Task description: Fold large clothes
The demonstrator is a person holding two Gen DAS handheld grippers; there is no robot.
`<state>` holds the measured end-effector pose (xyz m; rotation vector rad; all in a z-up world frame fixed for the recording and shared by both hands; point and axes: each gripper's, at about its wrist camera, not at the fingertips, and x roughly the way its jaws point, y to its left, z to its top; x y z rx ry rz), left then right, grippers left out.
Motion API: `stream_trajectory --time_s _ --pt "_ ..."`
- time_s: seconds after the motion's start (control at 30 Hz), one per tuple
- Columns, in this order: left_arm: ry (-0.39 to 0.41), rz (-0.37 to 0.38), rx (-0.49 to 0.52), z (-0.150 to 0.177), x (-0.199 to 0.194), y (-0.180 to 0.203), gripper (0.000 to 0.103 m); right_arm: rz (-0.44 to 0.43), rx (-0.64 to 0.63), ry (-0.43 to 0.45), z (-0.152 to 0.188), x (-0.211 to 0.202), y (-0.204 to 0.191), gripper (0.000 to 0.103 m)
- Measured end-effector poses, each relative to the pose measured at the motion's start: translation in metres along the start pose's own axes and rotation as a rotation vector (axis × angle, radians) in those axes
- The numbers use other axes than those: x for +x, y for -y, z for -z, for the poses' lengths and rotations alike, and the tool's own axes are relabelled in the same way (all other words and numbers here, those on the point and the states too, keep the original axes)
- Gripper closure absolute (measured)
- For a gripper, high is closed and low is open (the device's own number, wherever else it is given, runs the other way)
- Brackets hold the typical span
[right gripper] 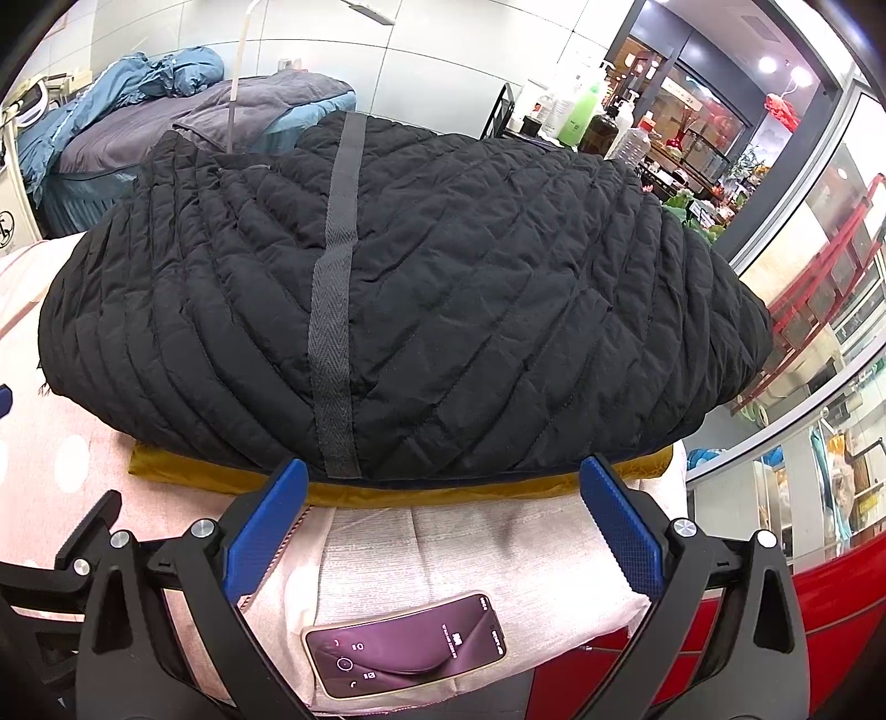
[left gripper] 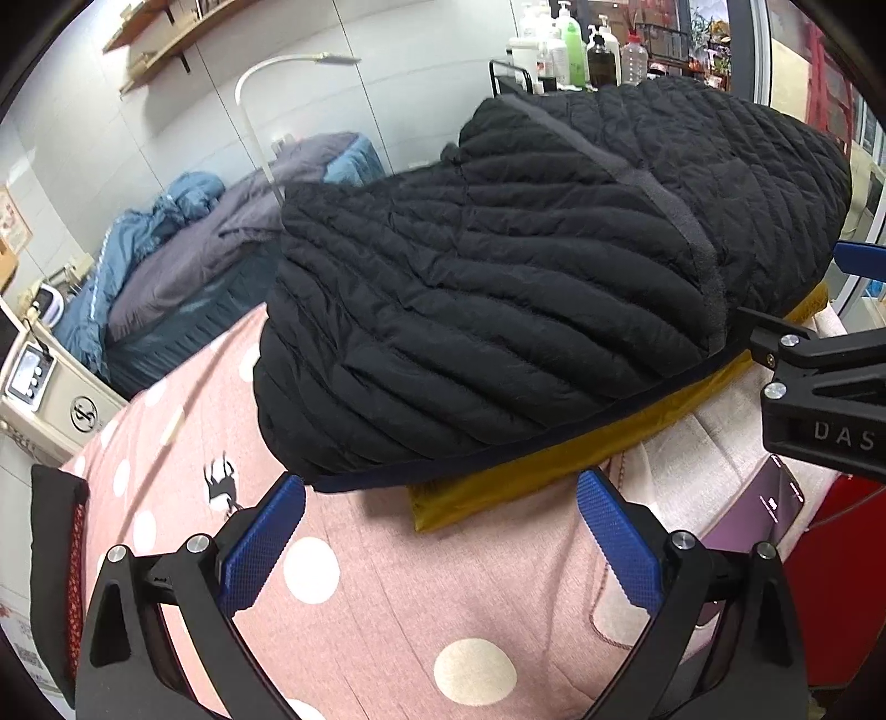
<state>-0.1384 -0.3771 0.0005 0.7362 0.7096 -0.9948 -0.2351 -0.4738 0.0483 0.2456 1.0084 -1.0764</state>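
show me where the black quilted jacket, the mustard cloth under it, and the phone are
black quilted jacket (right gripper: 443,310): right wrist view, middle of its quilted top.
mustard cloth (right gripper: 183,462): right wrist view, left corner showing under the jacket.
phone (right gripper: 404,645): right wrist view, centre of its lit screen.

Pale grey panelled walls (left gripper: 183,127) close the room, with wooden wall shelves (left gripper: 160,39) high up. A bed draped in grey and blue bedding (right gripper: 127,122) stands behind, a white arched floor lamp (left gripper: 260,94) beside it. Pump bottles (left gripper: 576,44) crowd a black rack. Glass windows (right gripper: 803,232) show what may be lit shopfronts.
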Motion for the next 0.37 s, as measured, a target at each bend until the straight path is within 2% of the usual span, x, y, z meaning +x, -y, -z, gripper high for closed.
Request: stream_trajectory --time_s 0.37 --pt "-0.037 0.002 -0.016 -0.0027 0.0030 -0.0024 0.006 0.003 0.009 -0.001 0.0029 -0.0013 0.0016 0.006"
